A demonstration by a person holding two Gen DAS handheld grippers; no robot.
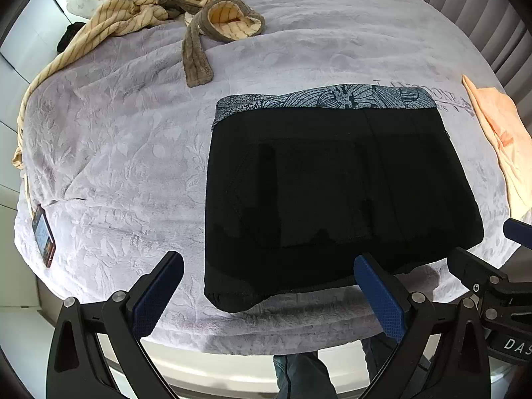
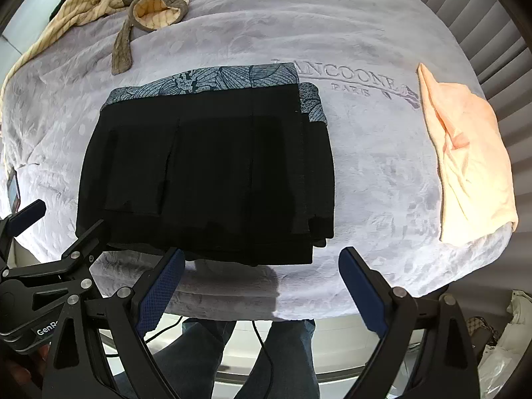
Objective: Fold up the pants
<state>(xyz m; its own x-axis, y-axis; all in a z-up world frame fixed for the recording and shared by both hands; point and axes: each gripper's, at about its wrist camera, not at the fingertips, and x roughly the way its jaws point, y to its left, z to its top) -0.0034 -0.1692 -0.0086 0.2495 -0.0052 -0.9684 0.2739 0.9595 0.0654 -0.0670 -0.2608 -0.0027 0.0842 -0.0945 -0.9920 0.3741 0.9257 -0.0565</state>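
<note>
The black pants (image 1: 332, 193) lie folded into a flat, neat block on the bed (image 1: 126, 166), close to the near edge and about midway along it. Their grey, leafy waistband (image 1: 326, 99) faces the far side of the bed. In the right wrist view you can see folded layers stacked at the right side of the block, with a bit of the waistband showing there too.

The left gripper (image 1: 269, 286) hangs over the near edge of the bed. Its fingers are spread wide and hold nothing. One blue pad (image 1: 379, 296) is just in front of the near edge of the pants, and I cannot tell if it touches them. The right gripper (image 2: 262, 279) is beside it, also over the near edge, with its fingers spread wide and nothing between them.

A soft purple blanket (image 2: 365, 166) with leaf shapes and printed letters covers the bed. A peach cloth (image 2: 472, 153) lies near the right edge, well apart from the pants. A striped cream and brown robe (image 1: 159, 10) is bunched up at the far left corner, with its brown belt (image 1: 196, 56) trailing toward the middle. A phone (image 1: 44, 236) rests at the left edge. The person's legs in jeans (image 2: 206, 359) show below the bed.
</note>
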